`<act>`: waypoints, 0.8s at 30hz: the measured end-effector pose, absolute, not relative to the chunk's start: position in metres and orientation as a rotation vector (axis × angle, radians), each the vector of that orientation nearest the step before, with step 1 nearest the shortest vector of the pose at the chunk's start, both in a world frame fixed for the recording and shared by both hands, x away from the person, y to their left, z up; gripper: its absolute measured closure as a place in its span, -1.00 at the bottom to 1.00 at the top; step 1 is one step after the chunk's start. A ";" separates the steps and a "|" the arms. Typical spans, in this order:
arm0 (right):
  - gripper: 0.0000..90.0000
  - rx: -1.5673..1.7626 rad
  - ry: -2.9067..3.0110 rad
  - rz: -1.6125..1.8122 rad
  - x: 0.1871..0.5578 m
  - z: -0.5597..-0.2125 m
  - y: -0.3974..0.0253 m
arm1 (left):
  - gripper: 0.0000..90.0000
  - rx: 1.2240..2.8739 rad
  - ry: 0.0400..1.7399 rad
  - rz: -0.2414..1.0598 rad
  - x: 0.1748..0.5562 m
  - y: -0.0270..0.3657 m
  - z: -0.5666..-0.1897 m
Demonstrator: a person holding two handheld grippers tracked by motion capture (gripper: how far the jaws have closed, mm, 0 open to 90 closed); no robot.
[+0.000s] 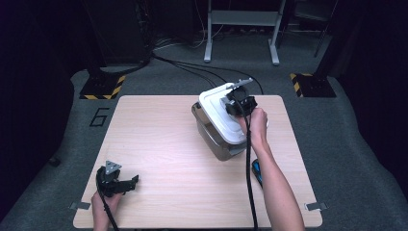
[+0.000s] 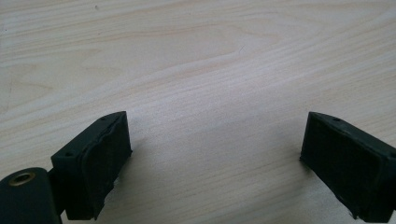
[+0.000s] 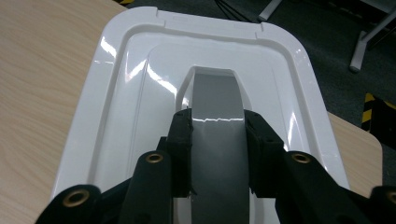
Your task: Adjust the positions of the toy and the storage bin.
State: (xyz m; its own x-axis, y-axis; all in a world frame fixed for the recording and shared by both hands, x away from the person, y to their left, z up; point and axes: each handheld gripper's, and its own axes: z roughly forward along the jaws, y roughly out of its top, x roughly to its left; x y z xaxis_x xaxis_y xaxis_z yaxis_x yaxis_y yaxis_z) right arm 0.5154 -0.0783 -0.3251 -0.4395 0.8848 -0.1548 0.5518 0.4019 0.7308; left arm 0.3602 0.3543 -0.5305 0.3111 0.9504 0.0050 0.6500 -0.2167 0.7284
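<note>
Lid (image 1: 217,113): white, glossy, rounded corners — it sits tilted over the grey bin, its near edge lower than its far edge, toward the far right part of the table.
Lid handle (image 3: 218,140): a grey strap set in a hollow at the middle of the lid; in the right gripper view it runs straight up between the two black jaws.
Right gripper (image 3: 218,122): pinching the lid handle, one jaw pressed to each side of the grey strap; in the high view it sits on top of the lid with the person's hand just behind it.
Right hand (image 1: 256,122): wrapped around the gripper's grip, forearm stretching in from the bottom edge, black cable trailing along it.
Bin (image 1: 211,137): grey box under the lid, standing on the table right of centre; its near wall and left wall show below the lid's rim.
Left gripper (image 1: 126,183): jaws spread wide with nothing between them — held low over the near left corner of the table, well apart from the bin; a grey three-cornered plate tops it.
Left gripper view: two black padded jaws at either side, bare wood between.
Table (image 1: 159,144): pale wood grain, on a grey carpeted floor.
Blue thing (image 1: 257,169): small, beside the right forearm near the table's right edge; too hidden to tell what it is.
</note>
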 end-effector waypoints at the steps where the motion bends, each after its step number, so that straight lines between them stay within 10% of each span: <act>1: 0.48 1.217 2.123 0.827 0.516 -0.324 -0.081 | -0.82 1.950 1.414 0.621 0.360 0.354 -0.531; 24: 0.48 1.332 1.999 0.795 0.514 -0.314 -0.155 | -0.82 1.941 1.412 0.627 0.361 0.354 -0.532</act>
